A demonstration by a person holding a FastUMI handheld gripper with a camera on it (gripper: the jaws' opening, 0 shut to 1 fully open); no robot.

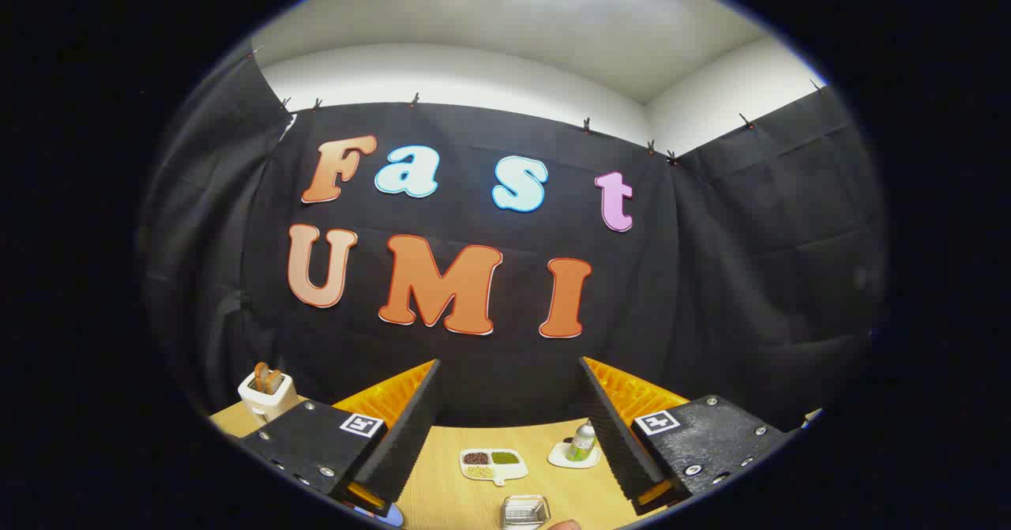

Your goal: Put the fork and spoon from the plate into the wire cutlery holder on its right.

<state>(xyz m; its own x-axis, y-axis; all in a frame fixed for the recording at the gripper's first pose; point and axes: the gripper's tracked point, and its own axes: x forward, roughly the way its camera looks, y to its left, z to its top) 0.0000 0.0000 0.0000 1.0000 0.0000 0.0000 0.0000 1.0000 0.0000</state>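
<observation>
My gripper [509, 392] is raised well above the wooden table [442, 486] and points at the booth's back wall. Its two fingers stand wide apart and open, with nothing between them. Below and between the fingers, at the near edge of the table, the top of a clear, shiny container [525, 510] shows; I cannot tell whether it is the wire cutlery holder.
A white divided dish [494, 464] with brown and green fillings lies on the table beyond the fingers. A small green-and-white bottle [582, 441] stands on a white coaster by the right finger. A white toaster [267, 392] with toast sits beyond the left finger. A fingertip [564, 524] shows beside the container.
</observation>
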